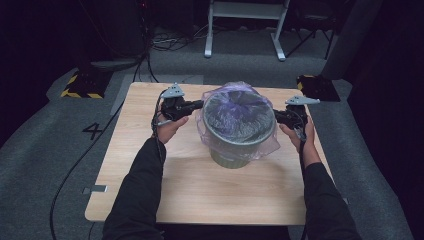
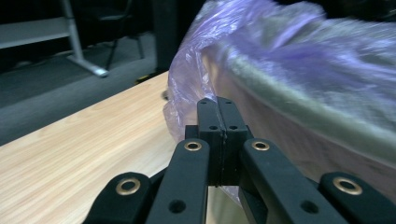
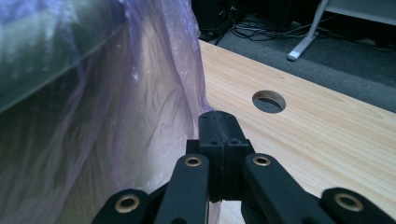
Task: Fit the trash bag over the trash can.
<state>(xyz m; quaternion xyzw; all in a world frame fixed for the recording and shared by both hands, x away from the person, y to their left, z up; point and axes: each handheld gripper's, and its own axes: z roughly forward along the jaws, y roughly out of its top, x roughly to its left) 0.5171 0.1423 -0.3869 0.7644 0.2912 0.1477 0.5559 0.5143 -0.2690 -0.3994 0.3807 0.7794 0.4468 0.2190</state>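
One bin (image 1: 239, 131) stands mid-table (image 1: 200, 190), lined with one purple bag (image 1: 265, 145). Two grippers flank it: left gripper (image 2: 217, 107) and right gripper (image 3: 218, 122), jaws closed, possibly pinching bag film. Right gripper view reveals one table hole (image 3: 269, 101).

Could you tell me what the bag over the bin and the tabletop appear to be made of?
The bag looks like thin translucent purple plastic film: it is crinkled, glossy, and the bin shows through. The tabletop looks like light wood or wood-look laminate, matte, with straight grain lines.
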